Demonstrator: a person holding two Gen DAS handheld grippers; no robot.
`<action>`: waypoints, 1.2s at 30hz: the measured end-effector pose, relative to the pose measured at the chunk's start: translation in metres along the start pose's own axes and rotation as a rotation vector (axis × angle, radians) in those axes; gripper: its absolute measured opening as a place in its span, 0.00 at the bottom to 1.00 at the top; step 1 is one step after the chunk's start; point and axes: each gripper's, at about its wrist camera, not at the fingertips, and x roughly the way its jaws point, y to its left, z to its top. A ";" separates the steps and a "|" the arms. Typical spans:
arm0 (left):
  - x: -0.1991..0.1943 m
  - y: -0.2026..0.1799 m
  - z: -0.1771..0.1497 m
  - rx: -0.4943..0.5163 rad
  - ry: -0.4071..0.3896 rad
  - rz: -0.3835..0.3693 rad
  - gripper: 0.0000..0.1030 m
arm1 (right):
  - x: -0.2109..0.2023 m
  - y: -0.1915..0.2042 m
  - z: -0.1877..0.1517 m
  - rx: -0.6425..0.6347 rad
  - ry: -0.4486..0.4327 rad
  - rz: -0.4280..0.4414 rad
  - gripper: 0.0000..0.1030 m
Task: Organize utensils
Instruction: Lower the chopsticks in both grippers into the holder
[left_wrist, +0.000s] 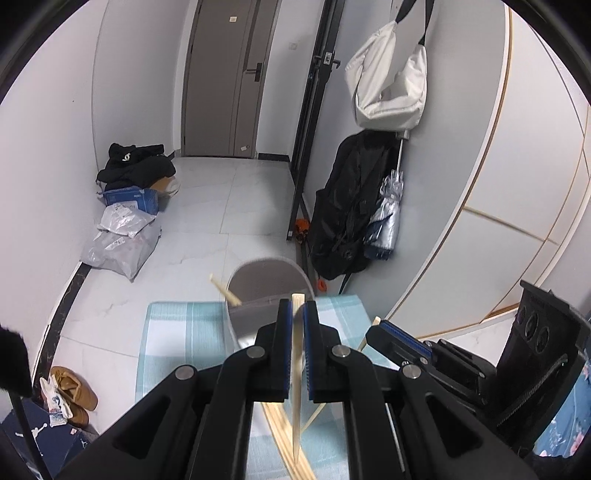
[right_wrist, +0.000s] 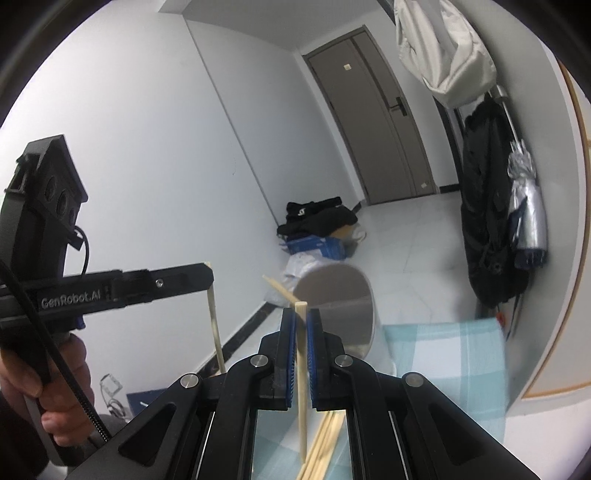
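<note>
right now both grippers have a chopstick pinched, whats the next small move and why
Probably carry the left gripper forward over the grey cup and lower its chopstick in. The cup sits just ahead, open, with one chopstick already leaning inside. The right gripper holds its own chopstick and could follow. More sticks lie on the checked cloth.
</note>
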 end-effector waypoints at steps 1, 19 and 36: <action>0.000 0.001 0.004 -0.006 -0.001 -0.006 0.03 | -0.001 0.000 0.006 -0.004 -0.006 -0.002 0.05; 0.002 0.031 0.094 -0.047 -0.188 -0.022 0.03 | 0.027 0.014 0.128 -0.111 -0.104 0.044 0.05; 0.060 0.067 0.065 -0.066 -0.345 -0.055 0.03 | 0.101 0.003 0.138 -0.262 -0.043 0.035 0.05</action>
